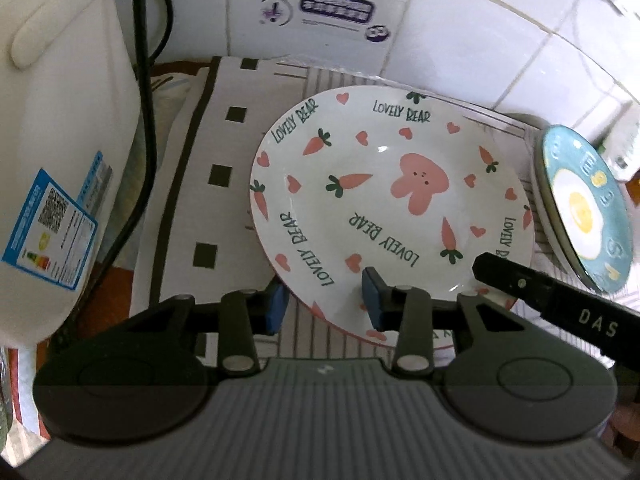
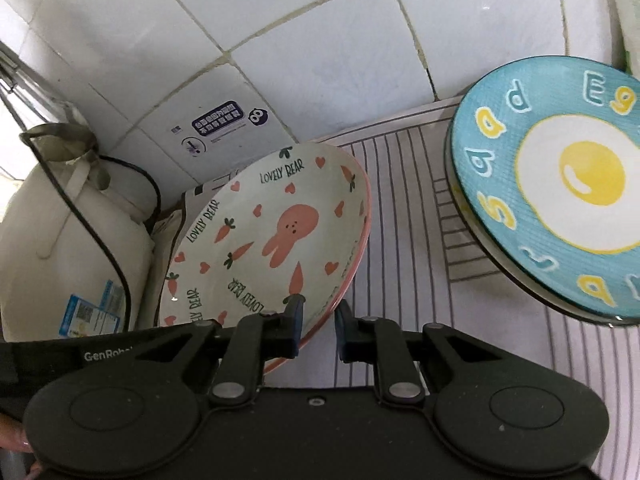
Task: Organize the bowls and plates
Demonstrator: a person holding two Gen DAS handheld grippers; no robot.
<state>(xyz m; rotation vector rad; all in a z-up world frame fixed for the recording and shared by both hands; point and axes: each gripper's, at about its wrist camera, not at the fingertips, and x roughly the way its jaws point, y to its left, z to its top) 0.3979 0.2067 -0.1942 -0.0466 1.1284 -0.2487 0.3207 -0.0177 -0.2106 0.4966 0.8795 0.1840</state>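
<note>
A white "Lovely Bear" plate [image 1: 392, 200] with a pink rabbit and carrots is held tilted above the striped cloth; it also shows in the right wrist view [image 2: 272, 240]. My left gripper [image 1: 326, 300] straddles its near rim with the jaws apart. My right gripper [image 2: 318, 320] is shut on the plate's near edge, one finger over the rim and one under it. A blue fried-egg plate [image 2: 560, 184] tops a short stack at the right; it shows in the left wrist view [image 1: 584, 208] too.
A white appliance [image 1: 60, 140] with a black cable [image 1: 144, 80] stands at the left. A white tiled wall [image 2: 280, 40] with a sticker runs behind. The cloth [image 2: 404, 220] with stripes covers the counter. A folded cloth [image 1: 208, 152] with black squares lies under the plate's left side.
</note>
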